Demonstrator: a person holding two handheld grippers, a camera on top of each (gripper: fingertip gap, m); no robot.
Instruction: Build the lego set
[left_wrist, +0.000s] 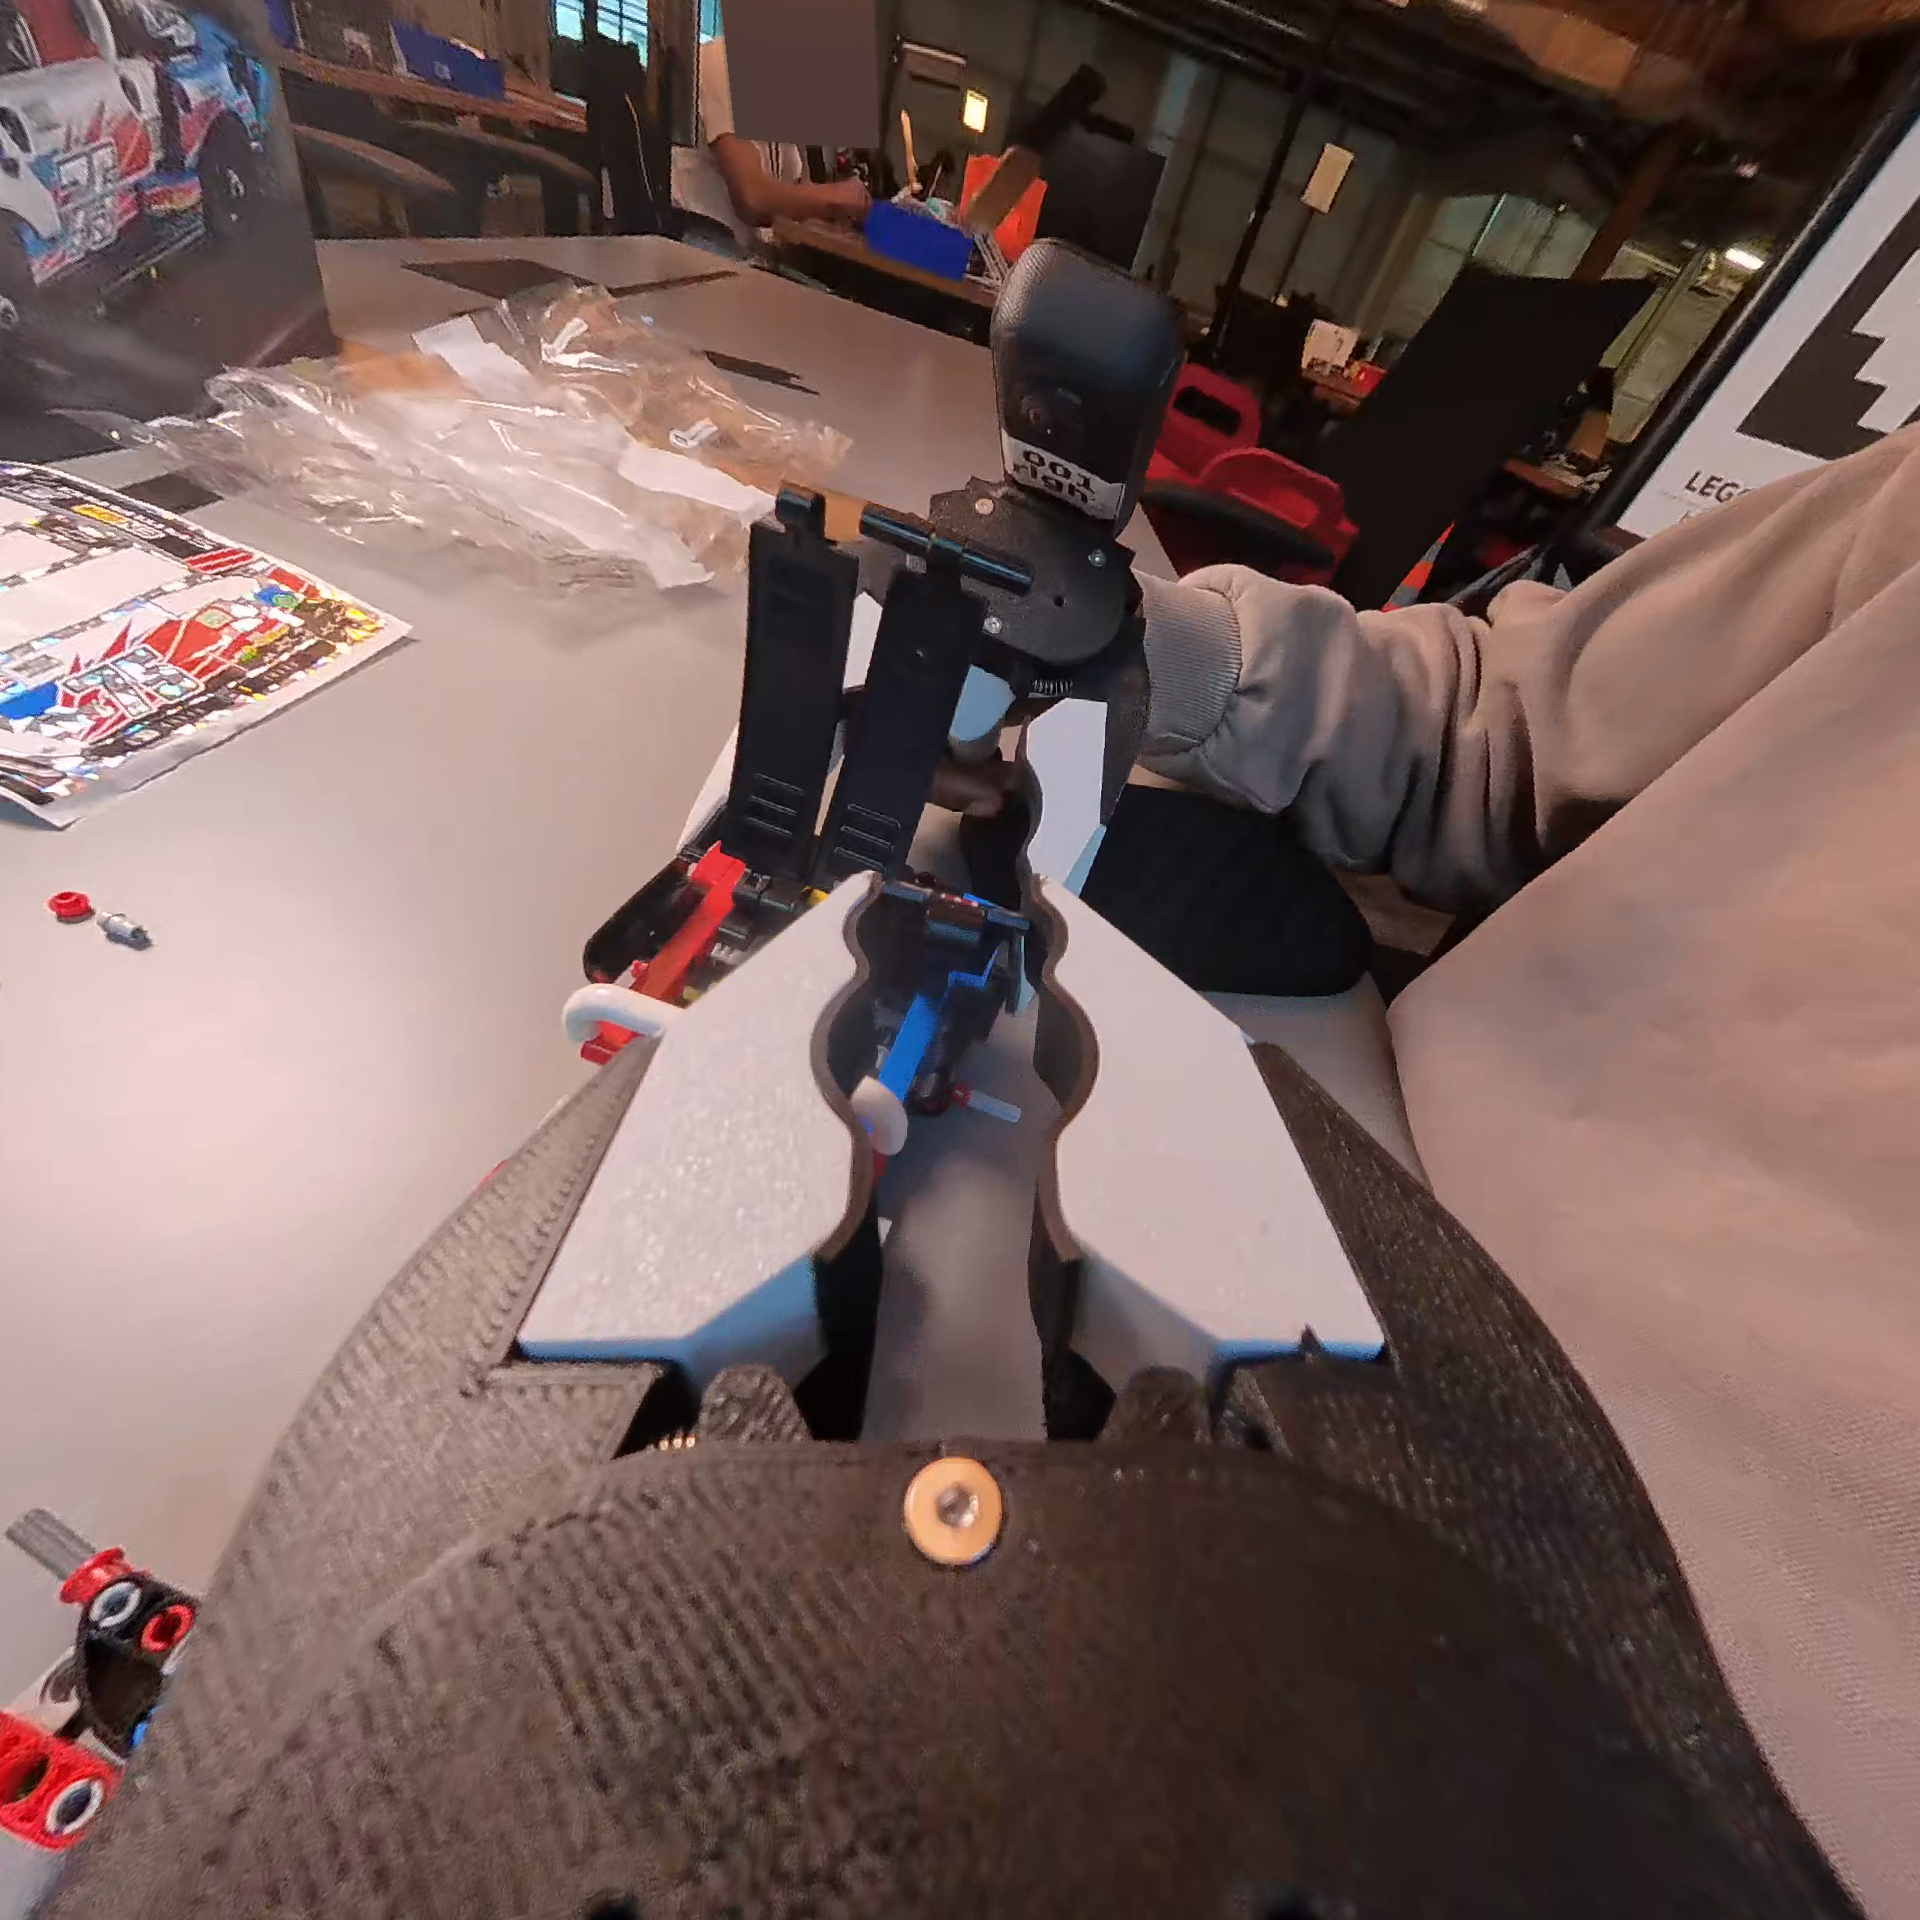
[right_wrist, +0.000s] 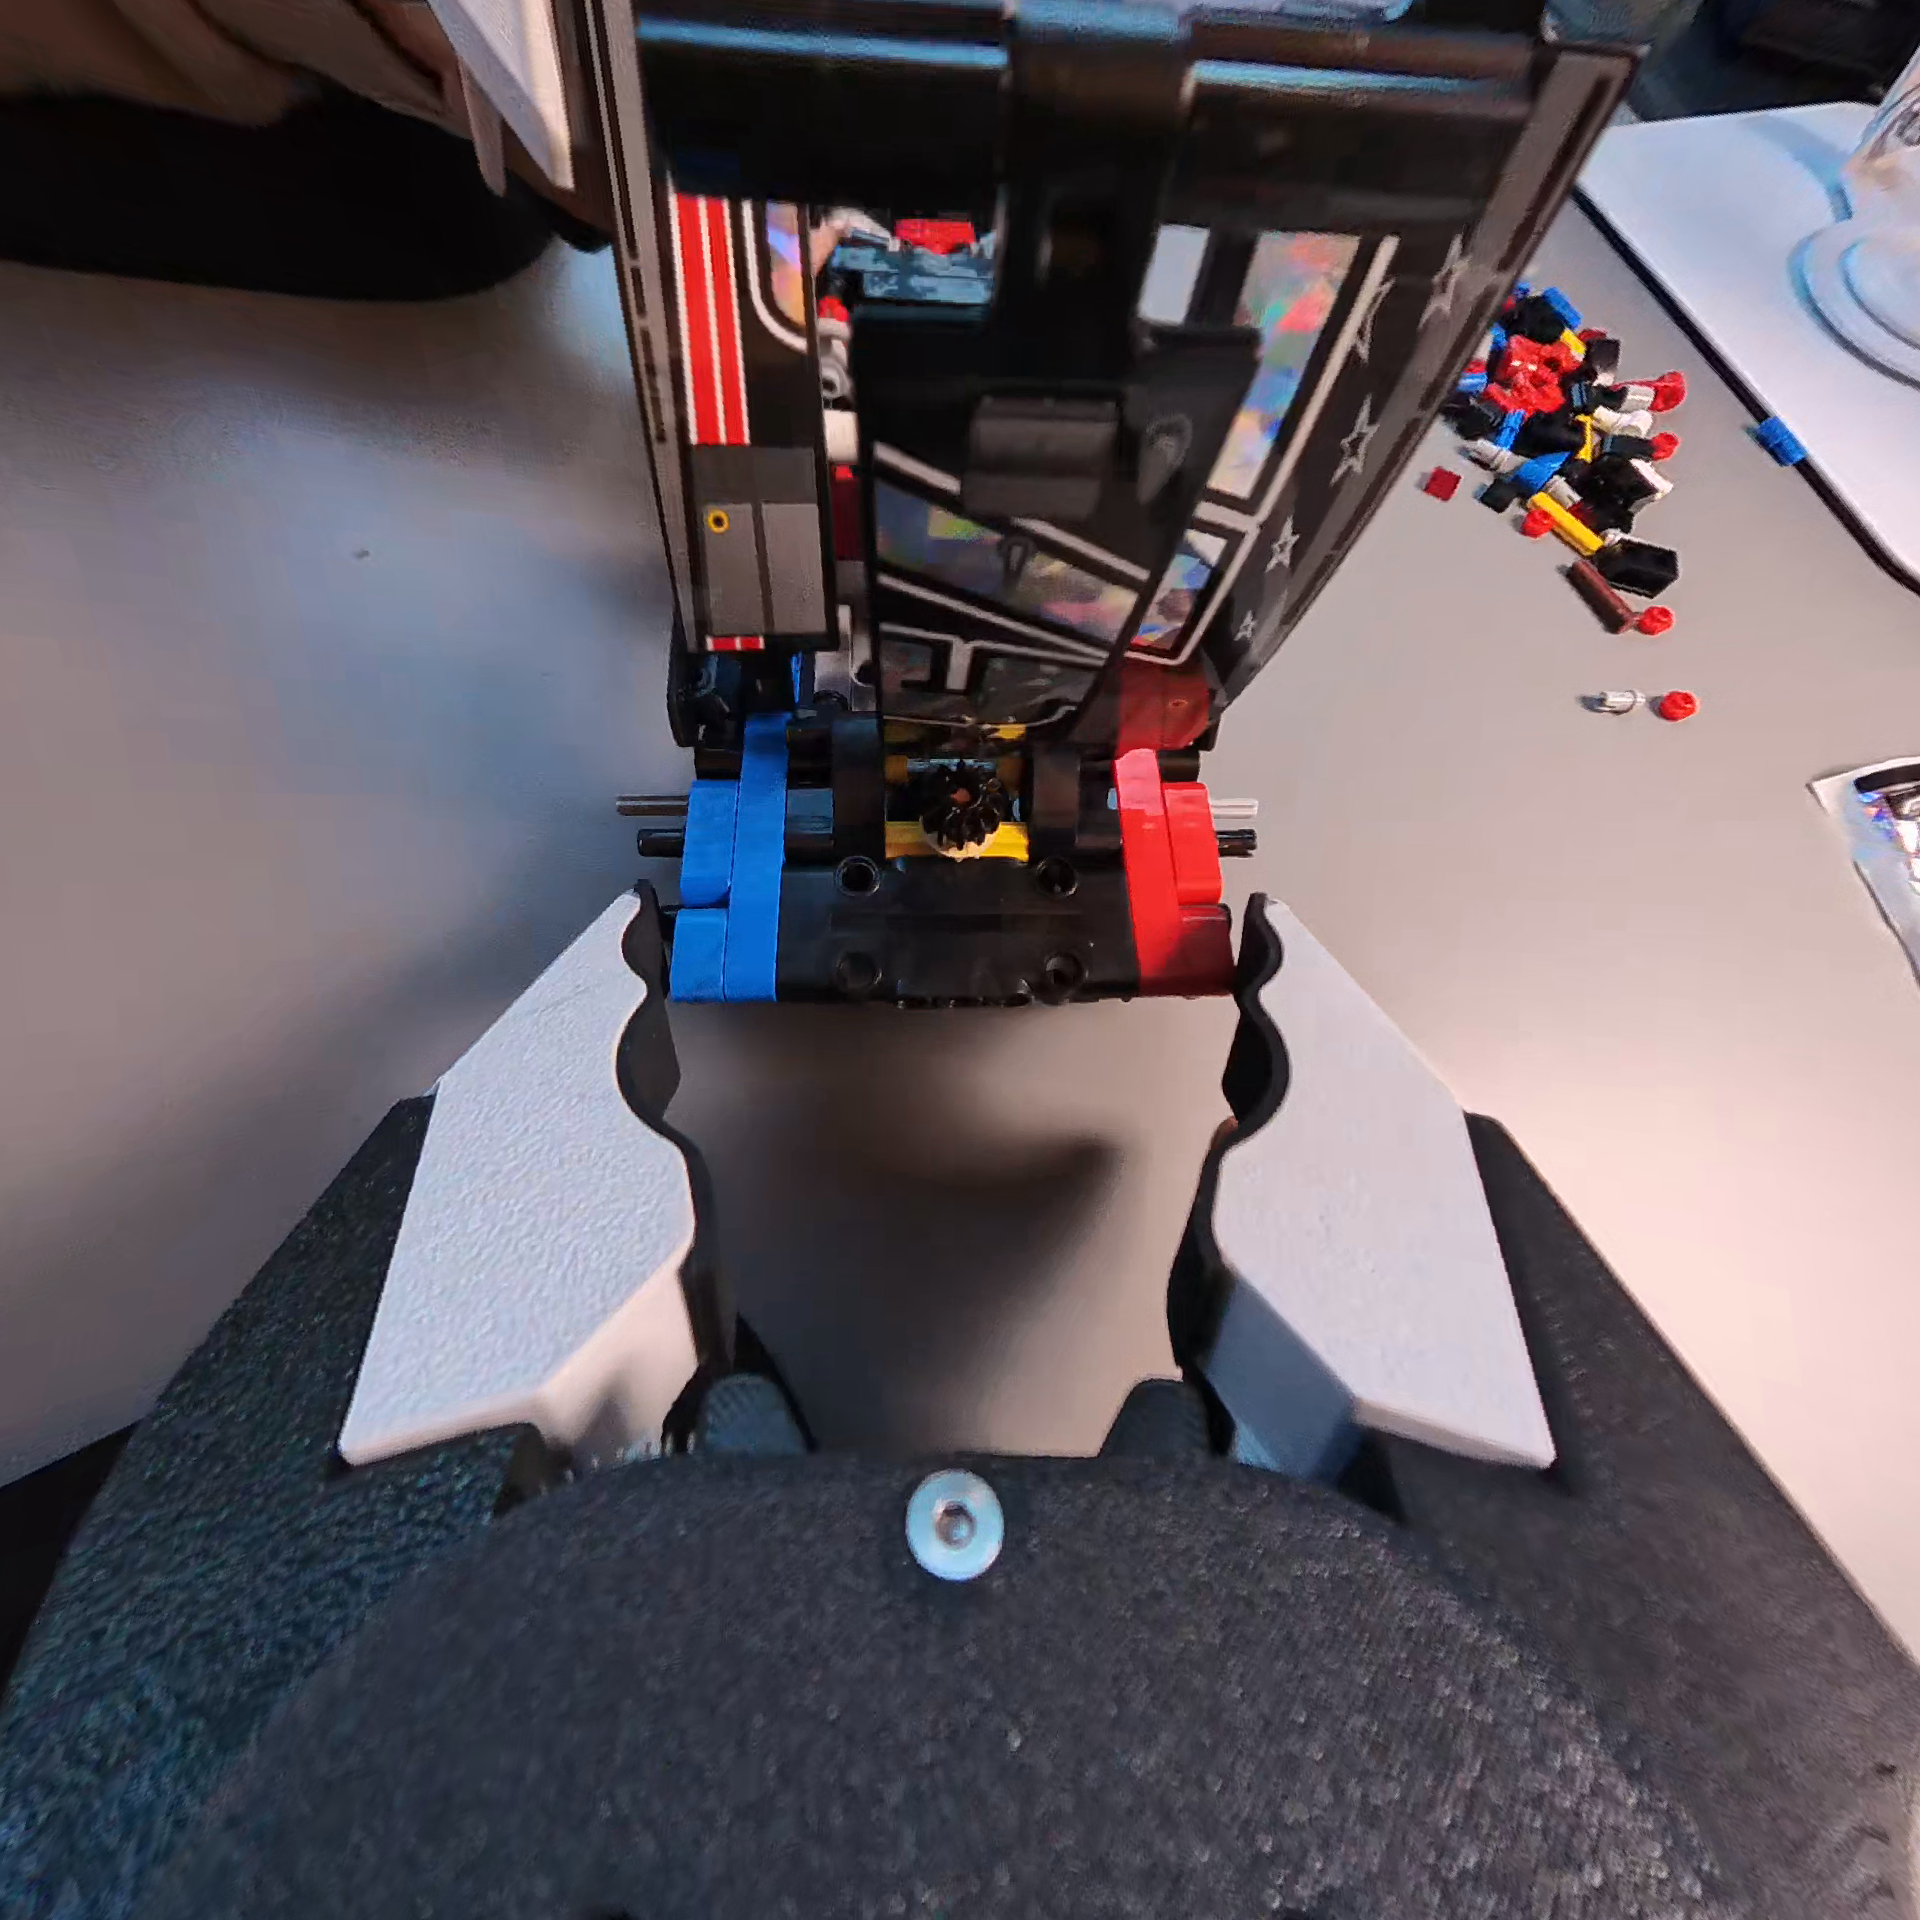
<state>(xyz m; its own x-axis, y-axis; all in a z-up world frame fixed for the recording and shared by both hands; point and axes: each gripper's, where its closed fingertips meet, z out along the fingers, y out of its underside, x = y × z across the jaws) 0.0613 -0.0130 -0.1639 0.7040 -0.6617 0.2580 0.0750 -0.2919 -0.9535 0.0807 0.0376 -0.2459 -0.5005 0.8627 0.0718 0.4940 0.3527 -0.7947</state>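
The right tool (right_wrist: 951, 935) is spread wide, its two grey fingers (right_wrist: 540, 1174) flanking the near end of the lego model (right_wrist: 935, 914), their tips just beside the model's blue side and its red side; whether they press it cannot be told. The model sits on the grey desk (right_wrist: 312, 623) directly ahead of this tool, a black gear (right_wrist: 961, 805) at its centre and black stickered panels (right_wrist: 1039, 468) rising beyond. Farther off to that tool's right lies a heap of loose pieces (right_wrist: 1569, 436).

The left tool (left_wrist: 951, 914) is narrowly parted, its fingertips at the model's blue beam (left_wrist: 914, 1029) from the opposite end, contact unclear. Left of it, a red ring (left_wrist: 69, 905) and a grey pin (left_wrist: 123, 927) lie on the desk; beyond them lie a sticker sheet (left_wrist: 156, 623), then clear plastic bags (left_wrist: 499, 447).
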